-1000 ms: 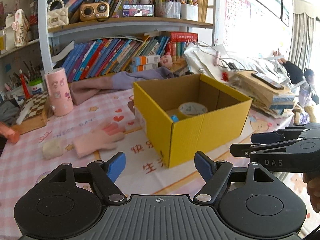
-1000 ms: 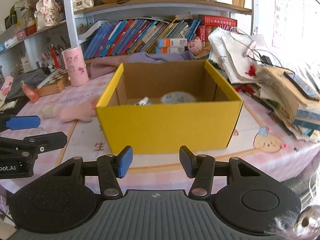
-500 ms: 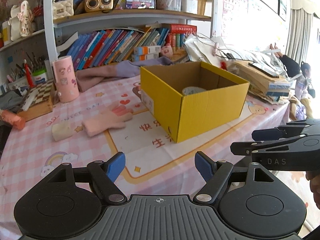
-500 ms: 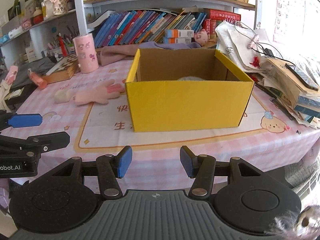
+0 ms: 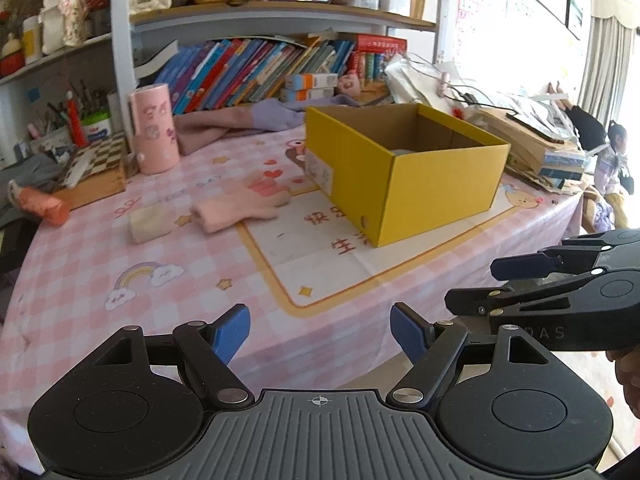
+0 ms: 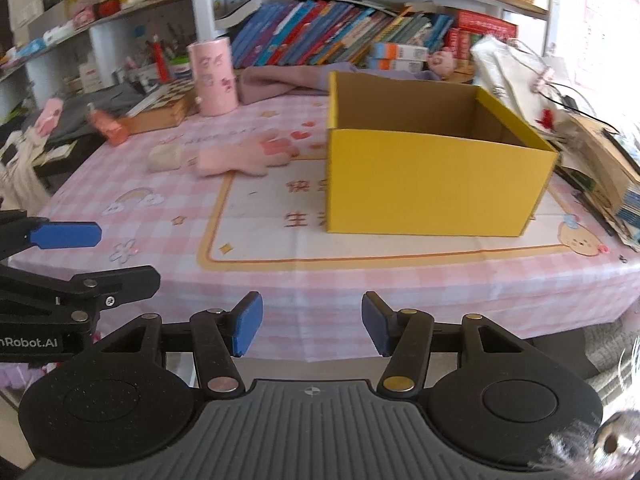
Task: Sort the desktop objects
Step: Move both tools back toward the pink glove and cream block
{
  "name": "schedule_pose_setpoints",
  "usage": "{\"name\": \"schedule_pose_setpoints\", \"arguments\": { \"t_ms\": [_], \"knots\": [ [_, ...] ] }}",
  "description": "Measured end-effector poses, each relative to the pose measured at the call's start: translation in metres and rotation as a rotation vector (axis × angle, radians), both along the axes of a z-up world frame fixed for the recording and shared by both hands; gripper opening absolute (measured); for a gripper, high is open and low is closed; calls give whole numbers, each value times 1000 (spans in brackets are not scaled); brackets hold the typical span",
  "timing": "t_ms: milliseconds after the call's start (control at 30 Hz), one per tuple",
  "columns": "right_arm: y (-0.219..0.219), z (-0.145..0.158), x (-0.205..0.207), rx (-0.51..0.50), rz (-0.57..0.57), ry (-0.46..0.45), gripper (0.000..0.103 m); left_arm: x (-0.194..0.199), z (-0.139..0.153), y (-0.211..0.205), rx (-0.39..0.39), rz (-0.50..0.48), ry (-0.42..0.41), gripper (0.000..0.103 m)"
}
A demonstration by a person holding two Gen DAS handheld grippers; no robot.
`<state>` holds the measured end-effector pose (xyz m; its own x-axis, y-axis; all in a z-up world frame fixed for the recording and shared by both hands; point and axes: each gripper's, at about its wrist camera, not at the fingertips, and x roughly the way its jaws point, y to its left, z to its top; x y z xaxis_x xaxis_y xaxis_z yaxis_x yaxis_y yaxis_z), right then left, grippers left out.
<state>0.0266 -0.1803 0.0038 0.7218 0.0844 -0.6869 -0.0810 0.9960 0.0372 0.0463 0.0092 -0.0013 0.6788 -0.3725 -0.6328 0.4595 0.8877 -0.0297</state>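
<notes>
An open yellow cardboard box (image 5: 404, 172) stands on the pink checked tablecloth (image 5: 80, 264); it also shows in the right wrist view (image 6: 432, 192). Its contents are mostly hidden by its walls. A pink glove (image 5: 240, 206) and a beige block (image 5: 150, 222) lie left of the box, and show too in the right wrist view as the glove (image 6: 244, 156) and block (image 6: 166, 156). My left gripper (image 5: 320, 334) is open and empty, off the table's front edge. My right gripper (image 6: 312, 330) is open and empty, also off the front edge.
A pink cylinder tin (image 5: 154, 134), a chessboard box (image 5: 98, 168) and an orange tube (image 5: 40, 204) stand at the back left. Purple cloth (image 5: 256, 120) lies behind the box. A pile of books and papers (image 5: 532, 136) is at the right. Bookshelves (image 5: 256, 72) fill the back.
Both grippers have pulled back and away from the box toward the table's front edge, staying open. The box now looks smaller and its inside is no longer visible.
</notes>
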Motion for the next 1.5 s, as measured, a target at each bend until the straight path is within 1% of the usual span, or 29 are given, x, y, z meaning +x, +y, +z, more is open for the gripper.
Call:
{"name": "schedule_pose_setpoints", "arguments": {
  "t_ms": [167, 700, 1500],
  "knots": [
    [20, -2, 3, -5, 56, 8, 53, -2, 0, 15, -1, 35, -4, 80],
    [71, 1, 15, -28, 204, -10, 56, -4, 5, 58, -11, 148, -33, 80],
    [92, -1, 20, -44, 234, -5, 56, 1, 7, 68, -12, 152, -42, 80]
  ]
}}
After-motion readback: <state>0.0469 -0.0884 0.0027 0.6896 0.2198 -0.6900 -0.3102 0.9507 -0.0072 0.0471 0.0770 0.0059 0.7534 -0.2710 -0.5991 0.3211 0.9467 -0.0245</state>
